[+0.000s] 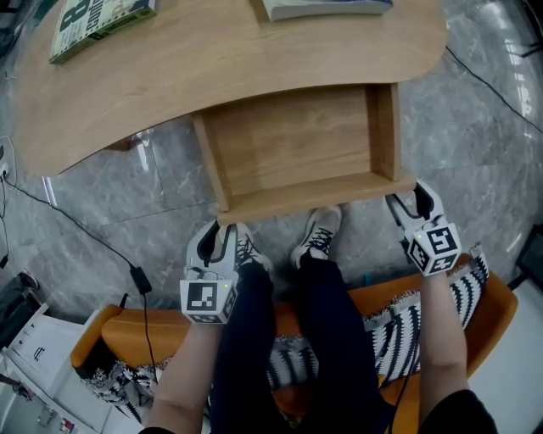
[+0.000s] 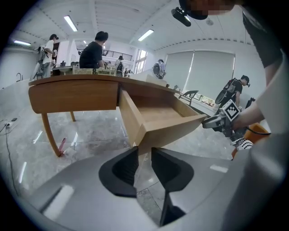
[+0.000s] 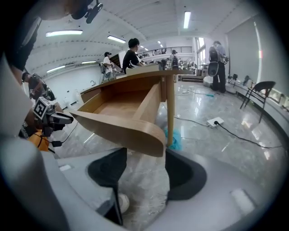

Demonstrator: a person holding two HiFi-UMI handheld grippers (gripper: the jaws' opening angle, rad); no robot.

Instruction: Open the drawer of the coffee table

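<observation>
The light wooden drawer (image 1: 293, 140) stands pulled well out of the curved light wooden coffee table (image 1: 212, 59), toward you. Your left gripper (image 1: 217, 236) sits just on the near side of the left corner of the drawer front (image 1: 314, 197). Its jaws stand a narrow gap apart with nothing between them. Your right gripper (image 1: 408, 204) sits at the right corner. Its jaws stand wide apart, and the rounded end of the front lies at their tips, unclamped.

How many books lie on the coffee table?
2: one book at the table's left end, a second book behind the open drawer; others may lie out of view.
</observation>
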